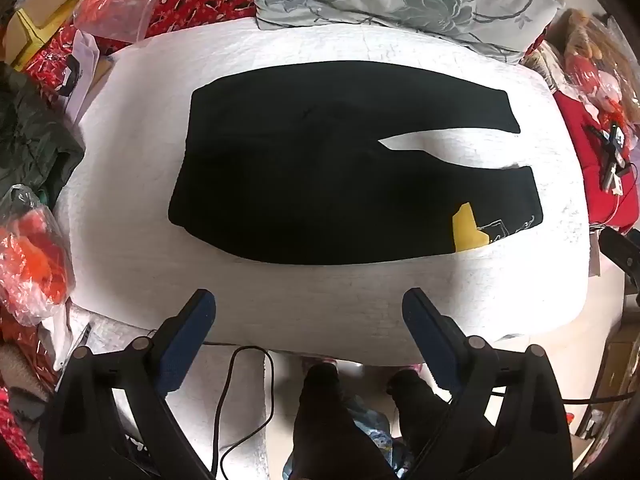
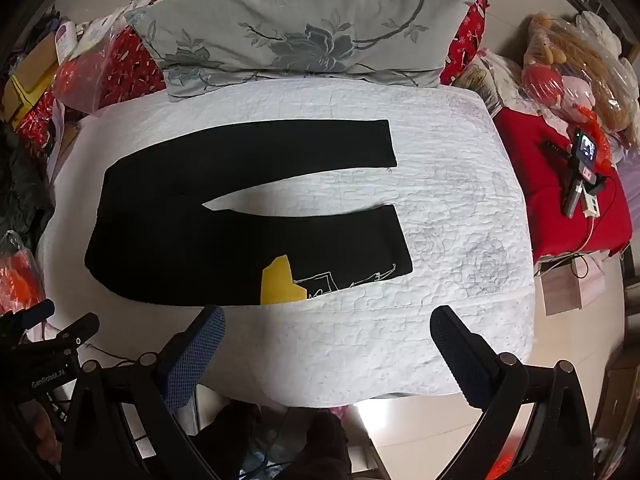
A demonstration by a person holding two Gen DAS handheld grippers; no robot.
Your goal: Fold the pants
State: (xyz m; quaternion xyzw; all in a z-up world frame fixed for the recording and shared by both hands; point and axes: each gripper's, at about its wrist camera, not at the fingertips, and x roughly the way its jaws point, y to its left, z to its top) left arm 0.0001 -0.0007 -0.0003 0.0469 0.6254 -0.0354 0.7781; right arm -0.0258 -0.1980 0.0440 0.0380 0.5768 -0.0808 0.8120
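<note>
Black pants point(image 1: 312, 184) lie flat on a white quilted bed point(image 1: 280, 312), waistband to the left, both legs pointing right with a gap between them. The near leg carries a yellow patch point(image 1: 466, 228) and white line drawing. The pants also show in the right wrist view point(image 2: 224, 216), with the yellow patch point(image 2: 280, 280). My left gripper point(image 1: 308, 304) is open and empty, held above the bed's near edge, short of the pants. My right gripper point(image 2: 328, 320) is open and empty, near the yellow patch but apart from the cloth. The left gripper point(image 2: 28, 320) shows at the left edge.
A grey floral pillow point(image 2: 304, 32) lies at the head of the bed over a red floral cover point(image 2: 464, 20). Plastic bags point(image 1: 32, 264) and boxes crowd the left. A red cloth with a camera point(image 2: 580, 168) and stuffed toys point(image 2: 572, 68) sit right. A cable point(image 1: 240, 380) hangs below.
</note>
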